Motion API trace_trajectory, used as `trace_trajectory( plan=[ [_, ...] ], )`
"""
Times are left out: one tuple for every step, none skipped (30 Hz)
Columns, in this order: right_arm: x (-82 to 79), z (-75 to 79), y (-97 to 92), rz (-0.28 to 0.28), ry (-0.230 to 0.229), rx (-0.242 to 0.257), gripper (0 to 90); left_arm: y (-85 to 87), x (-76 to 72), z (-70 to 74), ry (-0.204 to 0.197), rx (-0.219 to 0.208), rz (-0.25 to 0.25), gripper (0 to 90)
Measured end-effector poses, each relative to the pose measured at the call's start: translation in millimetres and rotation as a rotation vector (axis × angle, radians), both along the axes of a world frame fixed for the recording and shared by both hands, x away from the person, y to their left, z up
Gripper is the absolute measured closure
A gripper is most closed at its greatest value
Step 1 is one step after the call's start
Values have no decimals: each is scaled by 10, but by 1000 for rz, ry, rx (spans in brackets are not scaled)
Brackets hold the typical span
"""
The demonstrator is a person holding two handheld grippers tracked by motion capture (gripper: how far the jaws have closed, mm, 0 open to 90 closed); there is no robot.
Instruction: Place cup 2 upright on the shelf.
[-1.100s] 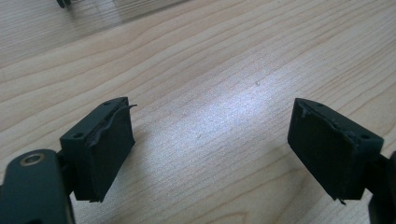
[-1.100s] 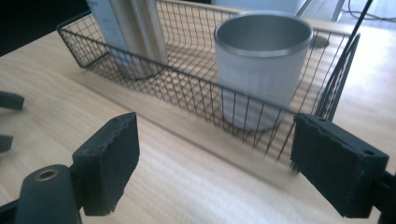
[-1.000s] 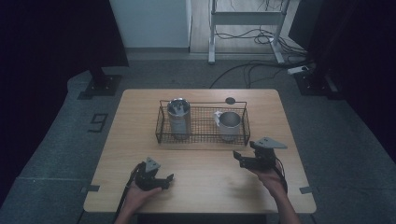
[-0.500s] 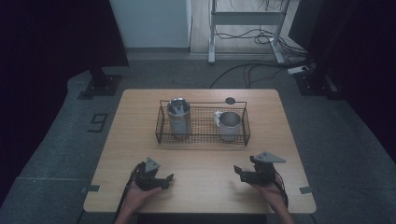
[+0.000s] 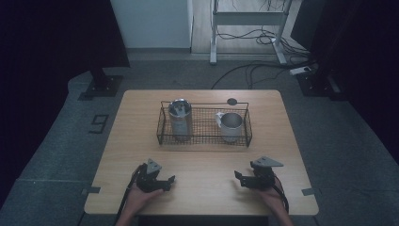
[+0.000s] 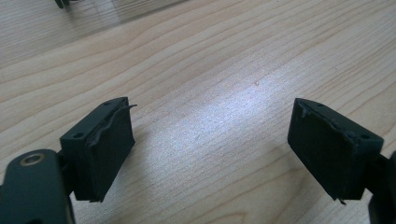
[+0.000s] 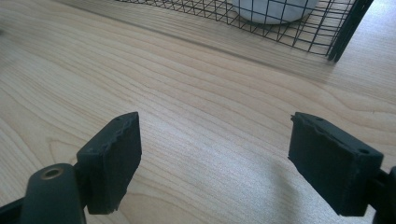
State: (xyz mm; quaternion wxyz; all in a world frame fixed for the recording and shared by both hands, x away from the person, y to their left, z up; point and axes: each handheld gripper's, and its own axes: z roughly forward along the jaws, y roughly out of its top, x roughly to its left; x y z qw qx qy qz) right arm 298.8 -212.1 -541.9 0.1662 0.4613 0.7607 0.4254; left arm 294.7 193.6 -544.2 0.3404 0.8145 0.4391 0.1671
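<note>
1. The left gripper (image 5: 168, 182) and the right gripper (image 5: 238, 180) both rest low on the table (image 5: 207, 165), on the person's side of the wire basket (image 5: 204, 141). In each gripper view the two black jaws stand apart with only bare wood between them, so both are released and grasp nothing
2. The things nearest to them sit inside the wire basket. A white mug (image 5: 230, 126) stands upright at its right end with its handle turned toward the basket's middle. A metal tin (image 5: 180, 120) stands upright at its left end
3. The two vessels are well apart within the basket. I judge that this leaves room for jaws to come down around either one without knocking the other
4. Each gripper lies roughly in line with one end of the basket, left with the tin and right with the mug. This looks like a resting pose, with each hand ready for its own vessel
5. The right gripper view looks along the wood at the basket's near corner (image 7: 303, 32) and the mug's base (image 7: 273, 9) behind the mesh
6. Just behind the basket, a small dark disc (image 5: 232, 101) lies on the table, clear of both hands
</note>
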Motion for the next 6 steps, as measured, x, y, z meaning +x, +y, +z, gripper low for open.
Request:
trace_trajectory(
  plan=[
    [-2, -1, -2, -2, 0, 1, 169, -1, -1, 0, 1, 1, 0, 145],
    [-2, -1, -2, -2, 0, 1, 169, -1, -1, 1, 0, 1, -1, 145],
    [-3, -2, -4, -3, -1, 1, 169, -1, -1, 1, 0, 1, -1, 145],
    [-4, -3, -5, -6, -2, 2, 169, -1, -1, 1, -1, 0, 0, 145],
    [-5, -3, -7, -7, -1, 4, 169, 0, 0, 1, 0, 0, 0, 145],
    [-5, -2, -9, -8, -4, 2, 169, 1, 0, 2, 0, 0, 0, 145]
  ],
)
